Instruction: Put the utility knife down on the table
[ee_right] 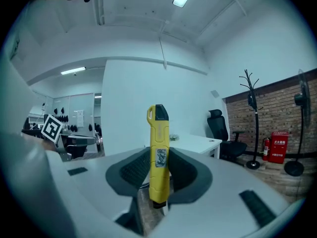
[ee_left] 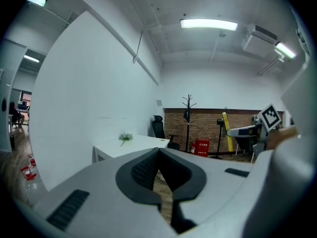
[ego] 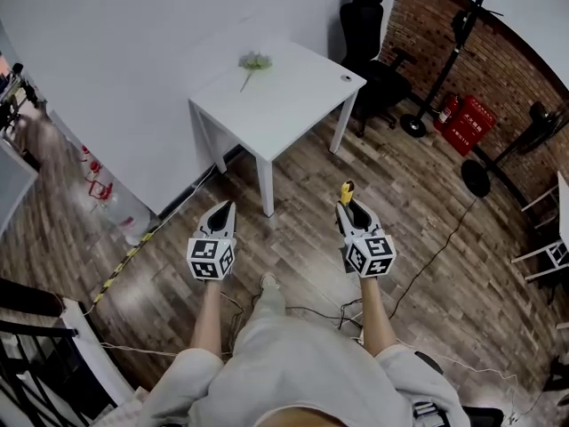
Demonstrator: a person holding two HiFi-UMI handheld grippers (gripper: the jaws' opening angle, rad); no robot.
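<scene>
Yellow utility knife [ee_right: 158,133] — label [ee_right: 160,157] illegible — sits in right gripper [ee_right: 159,155]; left gripper [ee_left: 159,151] closed.

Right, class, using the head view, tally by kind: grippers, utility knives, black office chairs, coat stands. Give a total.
Grippers: 2 (left gripper, right gripper)
Utility knife: 1
Black office chair: 1
Coat stand: 1
Total: 5
</scene>
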